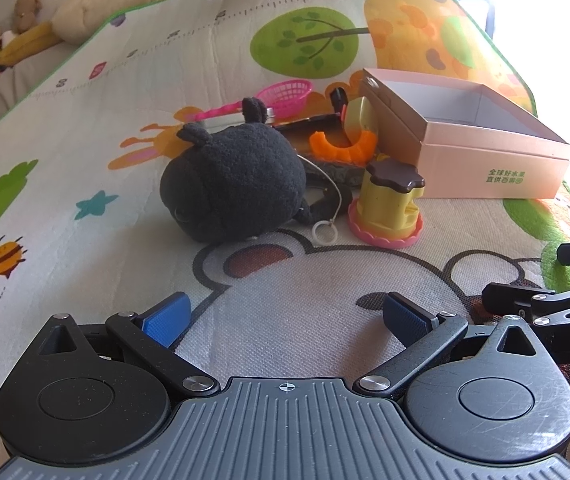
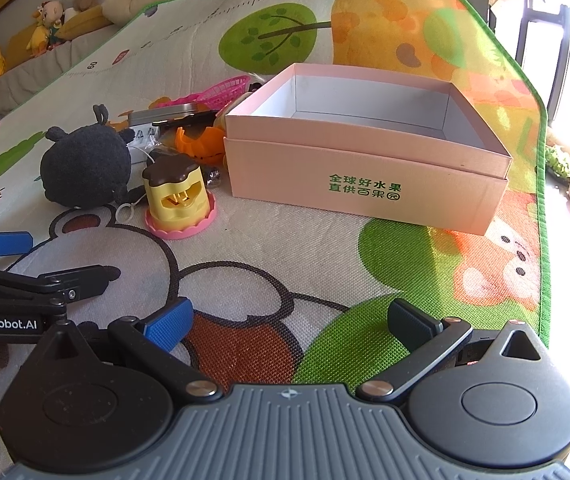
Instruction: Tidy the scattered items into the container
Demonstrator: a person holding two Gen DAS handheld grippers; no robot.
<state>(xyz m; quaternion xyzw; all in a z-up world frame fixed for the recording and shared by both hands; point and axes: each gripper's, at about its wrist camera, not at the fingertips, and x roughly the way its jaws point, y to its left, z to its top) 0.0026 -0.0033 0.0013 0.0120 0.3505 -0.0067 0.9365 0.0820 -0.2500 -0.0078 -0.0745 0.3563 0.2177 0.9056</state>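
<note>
Cartoon-printed play mat [image 2: 325, 248] carries everything: a pink box [image 2: 365, 168] (bare inside) with a black plush [image 1: 229, 184] and yellow toy [image 1: 389, 204] scattered just left of it. Both the left tongs [image 1: 287, 320] and right tongs [image 2: 291, 320] gape apart, holding nothing.

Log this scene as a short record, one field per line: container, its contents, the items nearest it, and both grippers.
container: pink box, open top, on the play mat
contents: no items visible inside
nearest items: yellow toy with brown lid on a pink base, black plush to its left, both outside the box
behind them: orange piece, pink basket
left gripper: open, holding nothing, facing the plush
right gripper: open, holding nothing, facing the box
</note>
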